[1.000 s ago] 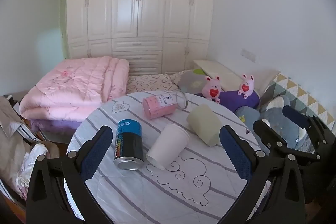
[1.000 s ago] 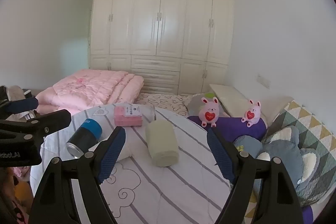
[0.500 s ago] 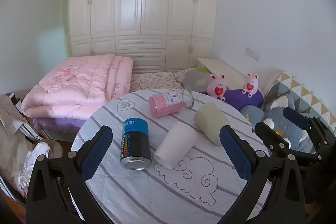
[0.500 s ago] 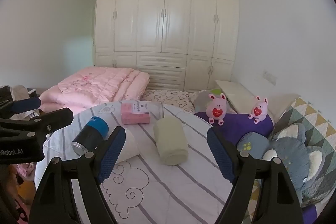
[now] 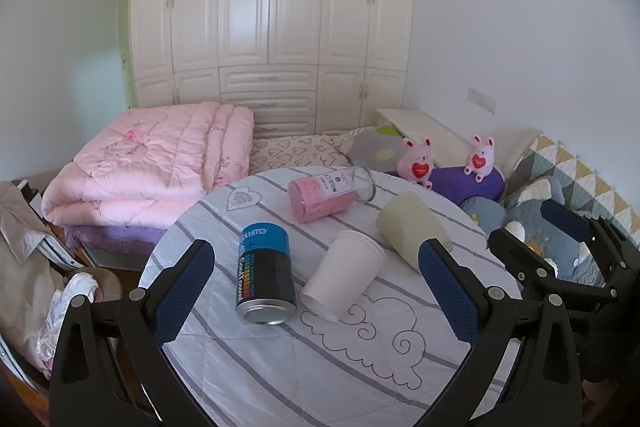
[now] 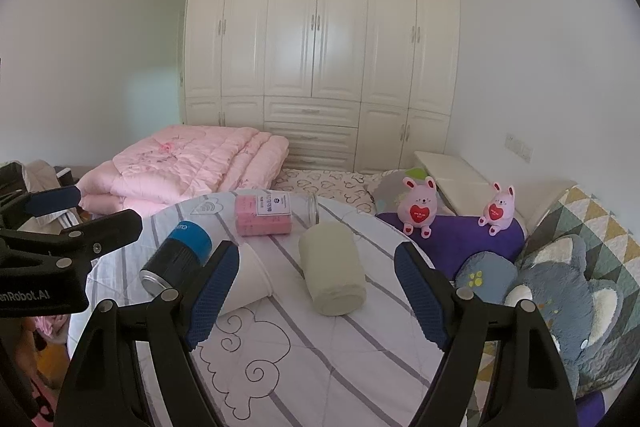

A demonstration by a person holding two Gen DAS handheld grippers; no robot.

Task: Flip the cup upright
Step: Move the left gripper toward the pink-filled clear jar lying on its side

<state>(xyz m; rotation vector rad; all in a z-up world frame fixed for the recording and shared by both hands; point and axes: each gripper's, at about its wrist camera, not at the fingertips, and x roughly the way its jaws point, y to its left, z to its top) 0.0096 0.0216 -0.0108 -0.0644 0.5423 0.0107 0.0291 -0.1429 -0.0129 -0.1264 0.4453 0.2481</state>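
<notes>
Hovering with jaws spread wide and empty, the left tool and right tool have drawn nearer the round desk, where the white cup lies tipped mid-desk between the blue can and pale cup, front edge bare.

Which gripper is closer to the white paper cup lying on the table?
Left. The left gripper is open with the white paper cup lying between its fingers. The right gripper is open too, but the cup sits off beside its left finger.
</notes>
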